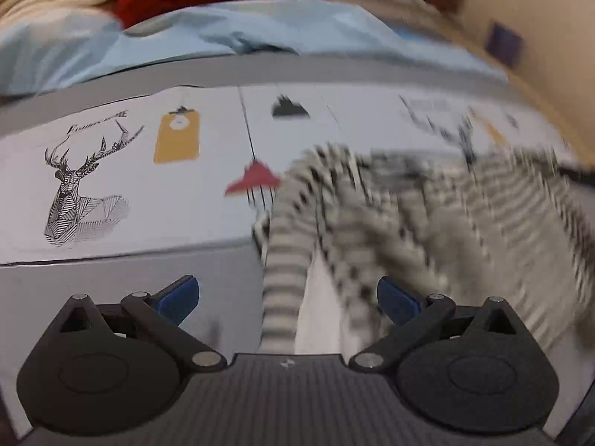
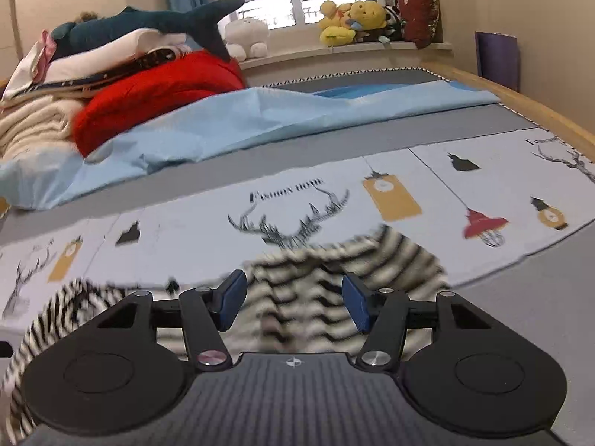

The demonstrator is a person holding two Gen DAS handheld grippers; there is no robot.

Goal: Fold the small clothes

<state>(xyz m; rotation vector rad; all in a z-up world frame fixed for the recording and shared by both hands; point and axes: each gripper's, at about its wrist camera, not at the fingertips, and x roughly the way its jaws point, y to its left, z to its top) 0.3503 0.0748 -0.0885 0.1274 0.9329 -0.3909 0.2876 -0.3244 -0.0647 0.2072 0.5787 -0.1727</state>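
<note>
Fingers (image 1: pixel 178 301) of both grippers spread wide, striped garment (image 2: pixel 297 297) between, sheet (image 2: pixel 186 215) reading "FASHION HOME"

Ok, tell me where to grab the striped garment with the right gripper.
Probably the near bunched edge of the striped garment, which lies rumpled on the printed mat. The right gripper is open just above it, so come straight down from this side and pinch a raised fold.

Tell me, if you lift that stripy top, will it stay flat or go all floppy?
Probably floppy: the stripy top already lies bunched and rippled on the printed mat, so it should droop where it isn't held. It looks like thin, soft cloth, so likely light. It probably won't roll or tip, just sag and slide.
</note>
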